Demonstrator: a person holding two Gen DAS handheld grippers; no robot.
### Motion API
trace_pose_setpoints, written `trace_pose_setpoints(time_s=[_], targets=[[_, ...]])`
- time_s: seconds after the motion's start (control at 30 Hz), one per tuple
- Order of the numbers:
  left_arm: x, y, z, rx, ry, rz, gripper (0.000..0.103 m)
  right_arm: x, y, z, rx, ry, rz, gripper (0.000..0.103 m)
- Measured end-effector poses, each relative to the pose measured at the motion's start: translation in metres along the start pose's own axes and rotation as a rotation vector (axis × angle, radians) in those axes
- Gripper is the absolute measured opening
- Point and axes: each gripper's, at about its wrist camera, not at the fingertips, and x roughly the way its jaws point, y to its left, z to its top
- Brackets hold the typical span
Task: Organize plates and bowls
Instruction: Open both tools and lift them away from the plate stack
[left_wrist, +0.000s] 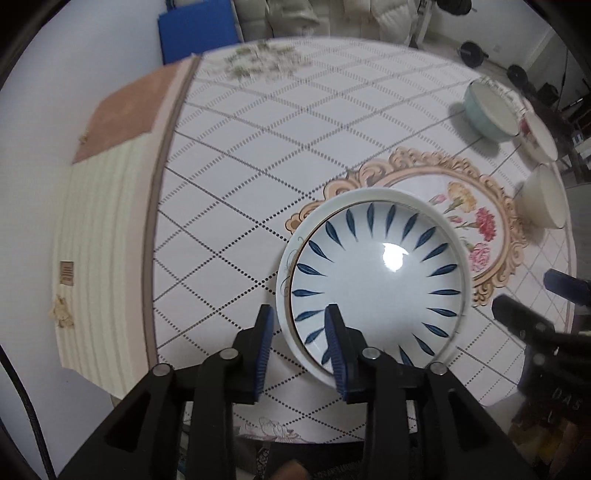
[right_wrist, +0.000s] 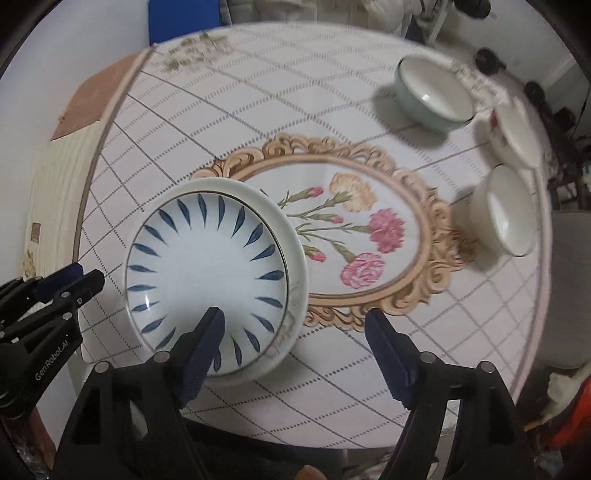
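Left gripper (left_wrist: 300, 349): jaws narrow, nothing between them, pads clear of the plate rim and above it. Just right of it, near the table's (left_wrist: 229, 155) front edge, the leaf plate (left_wrist: 376, 284) sits nested on a wider white plate (right_wrist: 297, 258), both flat and face up, partly over the printed oval frame. Round, so no long axis to speak of; open side points straight up.

Right gripper (right_wrist: 295, 336): jaws wide, empty, straddling the stack's right rim from above without touching.

Further right, well apart from the stack: green bowl (right_wrist: 432, 96) at the back, flowered bowl (right_wrist: 515, 133) beside it, white bowl (right_wrist: 511, 210) nearer the front. All three upright, mouths up, none stacked.

Judged step: plates look stacked and let go, both grippers free. Bowls not yet gathered.

Next move, likely: reach right for one bowl, probably the white one as nearest. Calls for jaws wide enough to take the wall, one pad inside and one outside the rim, a level lift, then nesting into another bowl. Thin glazed rim could slip under a shallow pinch.
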Motion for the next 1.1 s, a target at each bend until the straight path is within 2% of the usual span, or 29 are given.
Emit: trace_pose_setpoints(time_s=[0.07, 0.13, 0.17, 0.2, 0.3, 0.5, 0.8, 1.0, 1.1], targets=[[-0.016, 0.003, -0.006, -0.008, -0.037, -0.005, 0.040, -0.017, -0.004, -0.009, -0.008, -0.030, -0.011, 0.093], [-0.032, 0.003, -0.013, -0.021, -0.085, 0.000, 0.070, -0.037, -0.005, -0.023, -0.020, -0.068, -0.023, 0.098], [-0.039, 0.003, -0.015, -0.025, -0.105, 0.002, 0.076, -0.042, -0.005, -0.028, -0.021, -0.077, -0.022, 0.103], [-0.049, 0.003, -0.021, -0.033, -0.133, 0.006, 0.083, -0.051, -0.004, -0.037, -0.024, -0.094, -0.020, 0.103], [-0.066, 0.001, -0.029, -0.037, -0.177, 0.012, 0.093, -0.071, -0.001, -0.055, -0.020, -0.133, -0.025, 0.103], [-0.103, 0.001, -0.047, -0.079, -0.235, -0.025, 0.095, -0.115, -0.005, -0.080, -0.004, -0.209, -0.010, 0.103], [-0.159, -0.009, -0.075, -0.103, -0.319, -0.042, 0.097, -0.186, -0.009, -0.114, -0.012, -0.323, -0.001, 0.103], [-0.186, -0.018, -0.091, -0.110, -0.353, -0.040, 0.098, -0.217, -0.014, -0.131, -0.021, -0.371, 0.007, 0.103], [-0.195, -0.021, -0.096, -0.122, -0.382, -0.021, 0.103, -0.229, -0.018, -0.140, -0.029, -0.395, 0.010, 0.103]])
